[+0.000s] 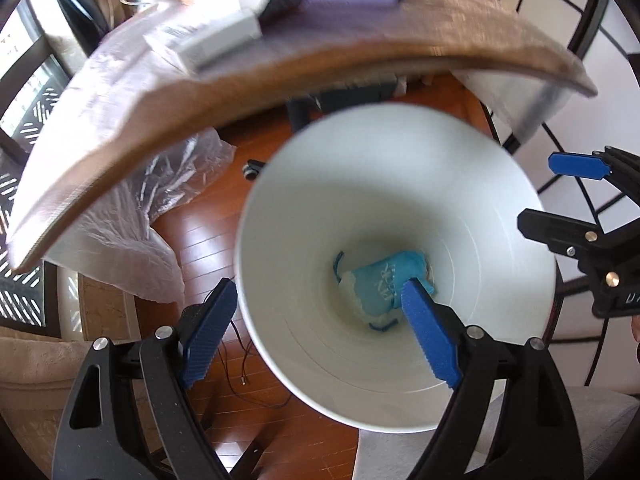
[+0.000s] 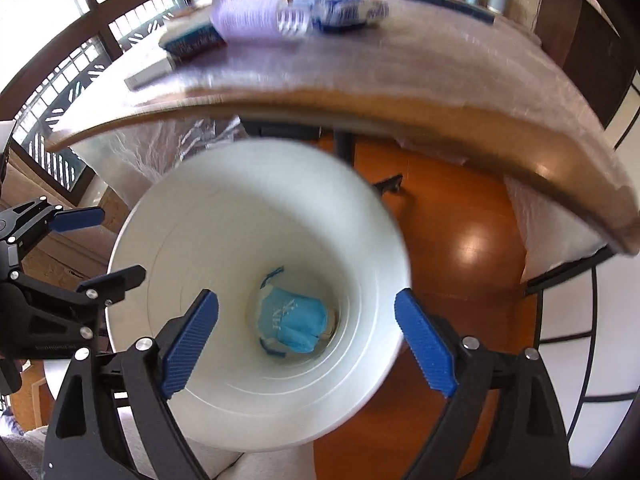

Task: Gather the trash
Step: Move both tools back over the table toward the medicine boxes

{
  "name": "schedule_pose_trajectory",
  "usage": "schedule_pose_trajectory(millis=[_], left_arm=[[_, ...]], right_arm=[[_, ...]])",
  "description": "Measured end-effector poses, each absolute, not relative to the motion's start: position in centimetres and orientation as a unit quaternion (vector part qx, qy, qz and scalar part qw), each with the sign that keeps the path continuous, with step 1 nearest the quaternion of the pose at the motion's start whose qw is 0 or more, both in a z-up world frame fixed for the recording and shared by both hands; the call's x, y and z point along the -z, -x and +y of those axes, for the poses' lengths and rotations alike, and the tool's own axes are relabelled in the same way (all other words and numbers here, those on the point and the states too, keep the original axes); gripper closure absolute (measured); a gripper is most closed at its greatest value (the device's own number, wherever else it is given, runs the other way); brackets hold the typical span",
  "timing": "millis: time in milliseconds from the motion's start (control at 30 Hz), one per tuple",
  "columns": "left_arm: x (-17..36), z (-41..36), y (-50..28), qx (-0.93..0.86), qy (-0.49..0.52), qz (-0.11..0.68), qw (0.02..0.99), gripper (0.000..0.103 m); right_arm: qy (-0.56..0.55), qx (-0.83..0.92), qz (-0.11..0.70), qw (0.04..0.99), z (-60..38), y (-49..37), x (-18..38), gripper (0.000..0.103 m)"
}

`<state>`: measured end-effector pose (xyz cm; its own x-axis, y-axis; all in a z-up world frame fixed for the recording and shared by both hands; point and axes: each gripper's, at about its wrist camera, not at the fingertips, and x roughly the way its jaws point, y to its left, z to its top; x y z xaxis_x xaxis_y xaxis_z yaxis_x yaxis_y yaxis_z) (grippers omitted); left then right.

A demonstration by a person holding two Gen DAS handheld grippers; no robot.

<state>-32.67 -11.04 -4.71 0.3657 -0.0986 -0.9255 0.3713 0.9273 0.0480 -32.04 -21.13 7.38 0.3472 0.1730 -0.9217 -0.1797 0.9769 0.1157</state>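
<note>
Blue and crumpled, a face mask [image 1: 386, 286] with white lettering and loose ear loops lies at the bottom of a white bin [image 1: 460, 208], which stands on the reddish wooden floor [image 1: 200, 248] just in front of the table [image 1: 360, 60]. In the right wrist view the same mask [image 2: 290, 322] sits a little toward 5 o'clock of the bin's round base, and the bin [image 2: 240, 208] has smooth, faintly ringed white walls with nothing else inside. Both tools hover above the bin mouth, pointing steeply down. The left tool [image 1: 320, 328] stands wide, one blue pad outside the rim at 9 o'clock and the other over the inside, nothing between them; the right tool [image 2: 308, 350] is likewise spread wide and empty, one pad over the inside and the other at the rim near 3 o'clock. Each tool shows at the other's side. Clear plastic sheeting [image 1: 132, 216] hangs off the table edge at 9 to 10 o'clock of the bin and bunches toward the floor. On the table, at 12 o'clock and blurred, lie white boxes [image 1: 216, 36], a lilac roll [image 2: 248, 16] and blue-printed packets [image 2: 344, 10]. A thin dark cable [image 1: 244, 376] trails across the floor near the bin's base.
</note>
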Motion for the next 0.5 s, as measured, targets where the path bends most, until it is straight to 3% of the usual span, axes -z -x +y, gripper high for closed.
schedule_pose_trajectory(millis=[233,333,500], left_arm=[[-1.1,-9.0,32.6,0.135,-0.052,0.488,0.861,0.015],[-5.1,-7.8,33.1,0.112,-0.018,0.423,0.899,0.004],[-10.2,-6.8,33.3,0.076,0.024,0.308,0.948,0.002]], right_arm=[[-0.006,-0.094,0.465,0.88,-23.5,32.1,-14.3,0.005],[0.009,-0.073,0.398,0.914,-24.2,32.3,-18.4,0.004],[0.02,-0.02,0.263,0.964,-25.1,33.1,-24.5,0.004]])
